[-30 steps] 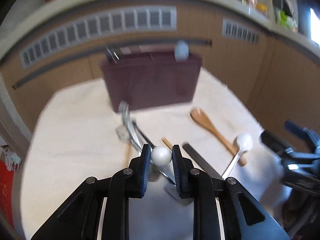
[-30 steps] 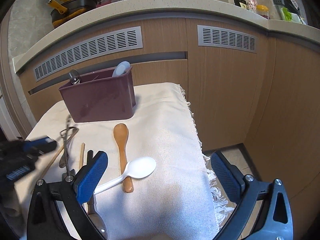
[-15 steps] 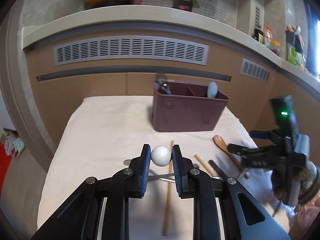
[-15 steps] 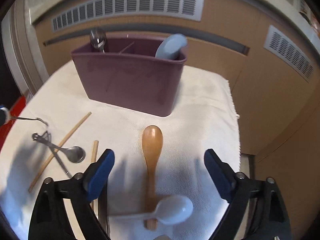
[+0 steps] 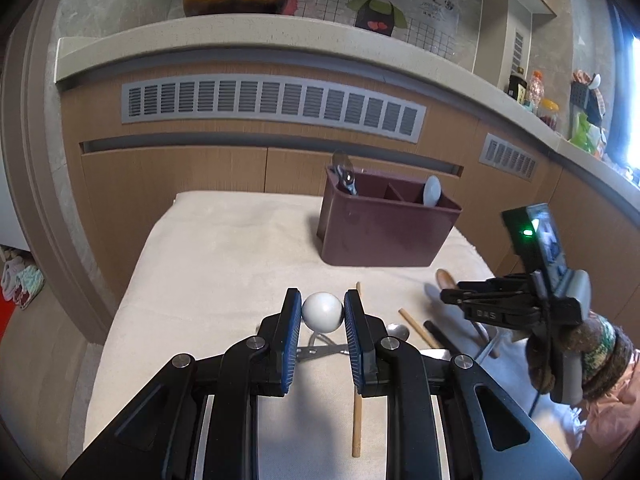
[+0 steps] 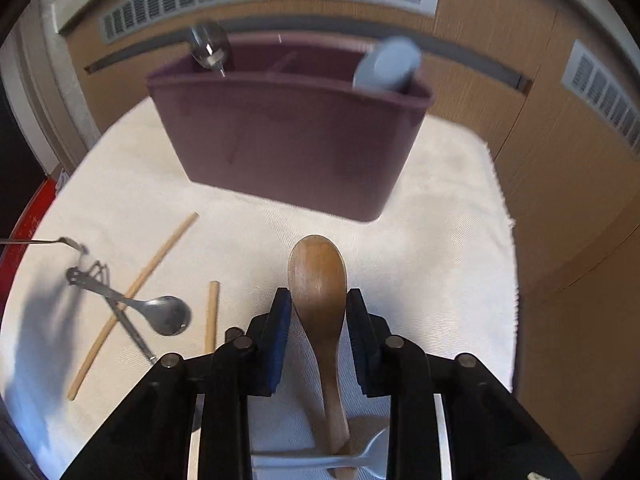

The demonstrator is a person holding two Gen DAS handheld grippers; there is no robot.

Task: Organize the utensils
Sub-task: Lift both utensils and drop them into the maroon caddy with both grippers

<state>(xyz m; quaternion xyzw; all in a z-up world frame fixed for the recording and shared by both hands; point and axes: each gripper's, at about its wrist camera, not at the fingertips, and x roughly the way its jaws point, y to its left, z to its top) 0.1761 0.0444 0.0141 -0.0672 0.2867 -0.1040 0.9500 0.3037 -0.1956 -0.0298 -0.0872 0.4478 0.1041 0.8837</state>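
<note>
On the cloth-covered table [image 5: 224, 248], in front of wooden cabinet doors:
Left gripper [image 5: 322, 316]: pads pressed against a white ball [image 5: 322, 312], which sits squarely between the blue pads; held above the cloth. A thin metal part shows just below the ball; whether it joins the ball I cannot tell.
Right gripper [image 6: 319, 328]: jaws closing, the wooden spoon [image 6: 320, 280] between them. Blue pads flank the lower part of the bowl; contact with the wood cannot be confirmed, slight blur.
Wooden spoon: lies flat on the cloth, bowl toward the organizer, handle running back under the gripper and crossing over a white plastic spoon [image 6: 360, 458].
Organizer [image 6: 288, 148]: maroon bin with dividers, upright at the far side of the cloth. Metal spoon head [image 6: 210, 46] stands in its left compartment, pale blue spoon [image 6: 386, 64] in its right.
Loose items, left of the wooden spoon: metal spoon [image 6: 166, 314] lying across a long chopstick [image 6: 136, 300]; second chopstick [image 6: 212, 316] just beside the left finger; a wire metal piece [image 6: 86, 276] touching the spoon's handle end.
Person: sleeve [image 5: 600, 356] behind the right gripper, seen from the left wrist.
</note>
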